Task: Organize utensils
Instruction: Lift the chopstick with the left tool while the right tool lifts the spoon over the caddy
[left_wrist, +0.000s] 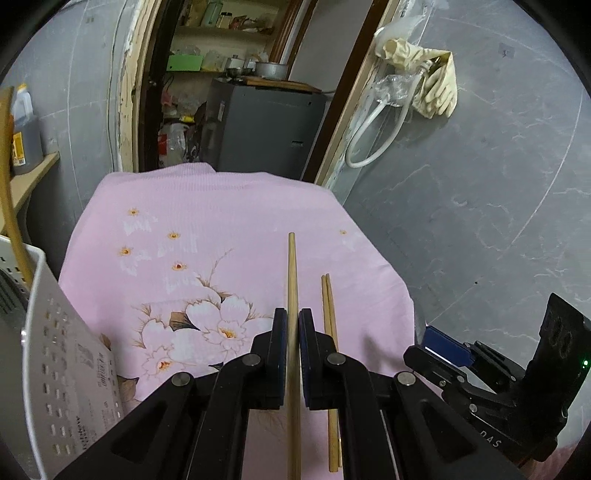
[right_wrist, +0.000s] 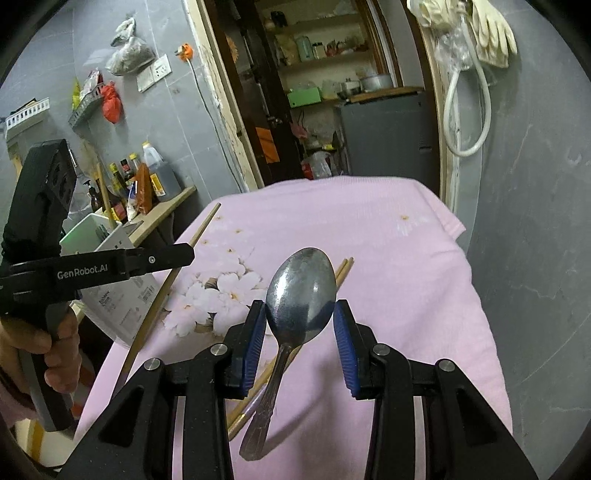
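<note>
My left gripper (left_wrist: 293, 317) is shut on a long wooden chopstick (left_wrist: 291, 266), held above the pink flowered cloth (left_wrist: 207, 229). A pair of shorter chopsticks (left_wrist: 328, 314) lies on the cloth just right of it. In the right wrist view my right gripper (right_wrist: 300, 308) is shut on the bowl of a metal spoon (right_wrist: 301, 284), whose handle hangs down towards the camera. The chopstick pair (right_wrist: 343, 269) lies under the spoon. The left gripper (right_wrist: 184, 254) with its long chopstick (right_wrist: 162, 295) shows at the left.
A white perforated utensil holder (left_wrist: 48, 369) stands at the cloth's left edge, also seen as the white holder (right_wrist: 99, 236). Sauce bottles (right_wrist: 147, 177) crowd a wooden shelf behind it. An open doorway (left_wrist: 240, 92) and a grey tiled wall (left_wrist: 480, 203) lie beyond the table. A hand (right_wrist: 48, 354) grips the left tool.
</note>
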